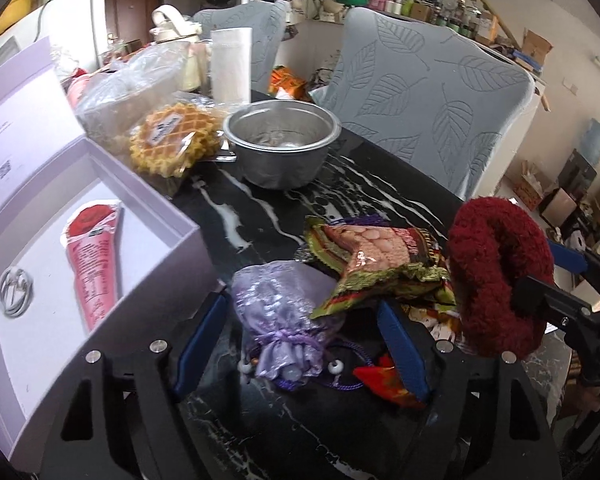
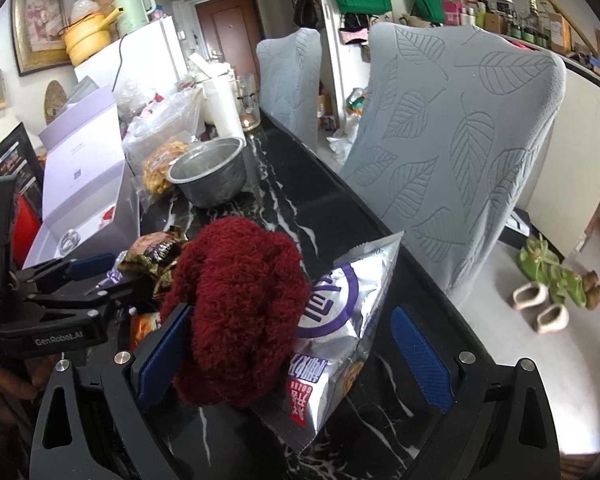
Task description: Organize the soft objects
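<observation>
A dark red fuzzy scrunchie (image 2: 236, 316) lies between my right gripper's (image 2: 288, 356) wide-open fingers, resting against the left pad (image 2: 160, 356) on a silver snack bag (image 2: 340, 332). It also shows at the right of the left wrist view (image 1: 496, 276). My left gripper (image 1: 300, 340) is open around a lilac drawstring pouch (image 1: 284, 316) on the black marble table (image 1: 260, 208). An open lilac box (image 1: 100, 248) at the left holds a pink packet (image 1: 96, 260) and a coiled cable (image 1: 16, 292).
Crumpled snack wrappers (image 1: 380, 264) lie beside the pouch. A metal bowl (image 1: 280, 144), a wrapped waffle (image 1: 176, 140), plastic bags and bottles stand further back. Two grey leaf-patterned chairs (image 2: 460, 152) line the table's far edge.
</observation>
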